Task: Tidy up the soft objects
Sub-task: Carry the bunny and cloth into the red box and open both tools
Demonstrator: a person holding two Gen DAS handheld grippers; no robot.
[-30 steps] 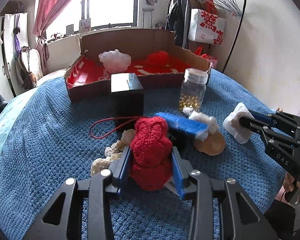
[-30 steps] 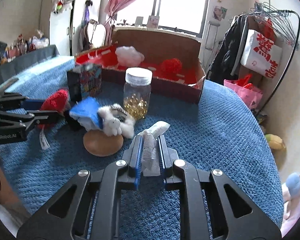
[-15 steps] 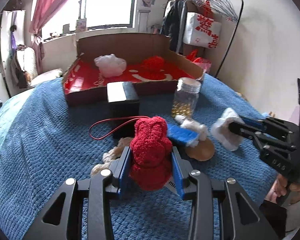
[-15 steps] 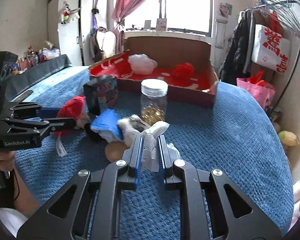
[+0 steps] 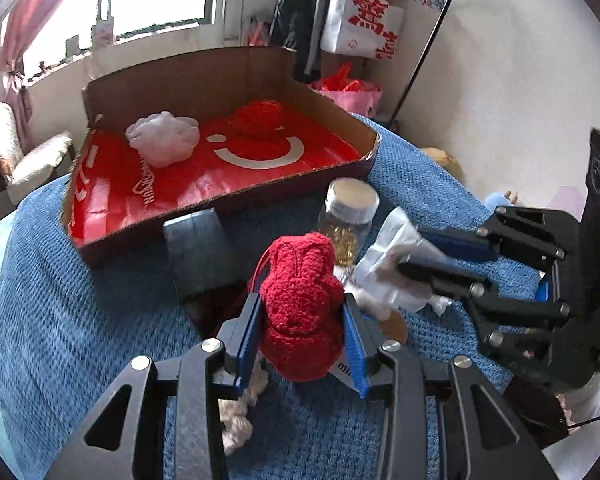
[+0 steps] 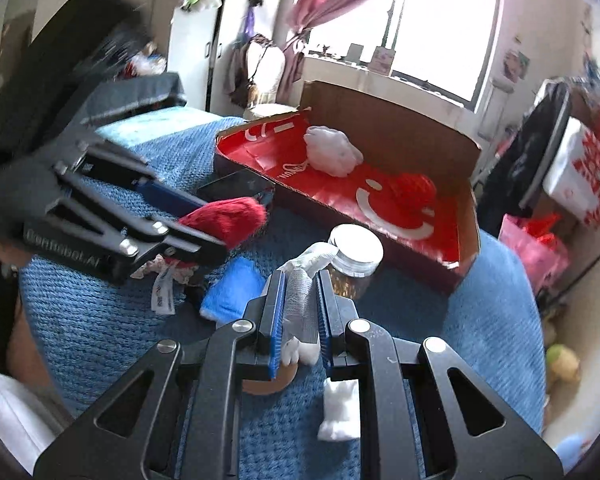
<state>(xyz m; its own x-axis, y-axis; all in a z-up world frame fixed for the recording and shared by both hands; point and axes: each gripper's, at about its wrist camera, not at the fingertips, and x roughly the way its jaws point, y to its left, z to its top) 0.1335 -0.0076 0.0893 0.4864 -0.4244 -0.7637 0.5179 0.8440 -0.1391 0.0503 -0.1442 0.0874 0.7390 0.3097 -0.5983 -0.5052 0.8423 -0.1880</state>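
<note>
Left gripper (image 5: 302, 320): jaws pinching a red plush toy (image 5: 300, 300) by its flanks, blue pads sunk into the pile. It is gripped low on the body so the head stands clear above the pads. A white tag hangs below the jaws.

Right gripper (image 6: 298, 308): jaws pressed nearly together on a white cloth (image 6: 300, 300). One end bunches out ahead of the pads; the other trails down behind and beneath them. A thin thing, hence the narrow pinch.

Cardboard tray (image 5: 332, 114): ahead of both pairs of jaws, beyond the clutter. Red liner inside; already holds a white puff (image 5: 162, 142) and a red yarn ball (image 5: 258, 118). Evidently the collecting place for soft items, and both loads are carried facing it.

Glass jar (image 6: 354, 260): just beyond the right jaws, gold contents, metal lid. Hard, so presumably left out.

Dark box (image 5: 198, 250): ahead and left of the left jaws, standing before the tray wall. Blurred; cannot say what it is.

Blue soft piece (image 6: 232, 290): below and left of the right jaws, lying on the blue blanket (image 5: 60, 320). Not yet gathered.

Cream rope toy (image 5: 238, 420): under the left jaws, on the blanket, partly hidden.
</note>
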